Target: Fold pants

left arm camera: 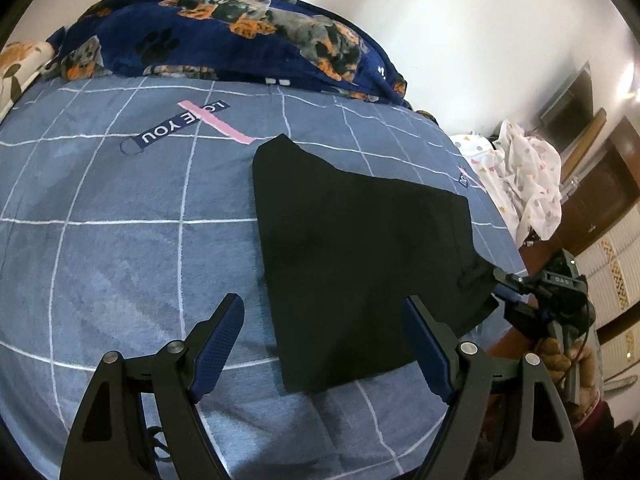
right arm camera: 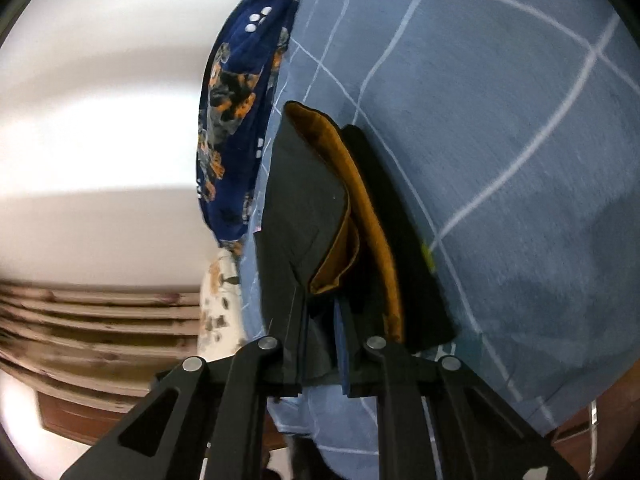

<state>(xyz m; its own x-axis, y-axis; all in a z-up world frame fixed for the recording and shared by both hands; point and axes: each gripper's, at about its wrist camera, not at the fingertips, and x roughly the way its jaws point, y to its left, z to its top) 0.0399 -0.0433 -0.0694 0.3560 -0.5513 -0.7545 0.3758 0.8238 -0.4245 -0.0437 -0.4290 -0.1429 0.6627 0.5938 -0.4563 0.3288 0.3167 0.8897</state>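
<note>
1. Bedsheet (left arm camera: 120, 240): blue w/ white grid lines, covers the whole bed; "LOVE YOU" print w/ pink stripe (left arm camera: 182, 124) sits toward the far edge, left of centre.
2. Dark blue blanket (left arm camera: 224, 36) w/ dog print is heaped along the far edge of the bed, against the white wall. In the right wrist view it shows at the sheet's left edge (right arm camera: 232, 120).
3. Left gripper (left arm camera: 322, 344): jaws spread wide, nothing betw. them; blue pads hang above the sheet at the near edge, one pad over bare sheet, the other over the near part of the pants.
4. Black pants (left arm camera: 360, 248): folded flat, lying right of the bed's centre, reaching from the middle to the near-right edge. Near-right corner of the cloth is lifted off the sheet.
5. Right gripper (left arm camera: 506, 280): at the bed's near-right edge, held by a person's hand (left arm camera: 568, 356); jaws nearly closed, pinching that lifted corner of the pants. Right wrist view (right arm camera: 320, 320) shows the black cloth caught betw. its pads, w/ orange-brown lining (right arm camera: 360, 208) exposed where the layers part.
6. White patterned cloth (left arm camera: 524, 176) is bunched past the bed's right edge, near dark wood furniture.
</note>
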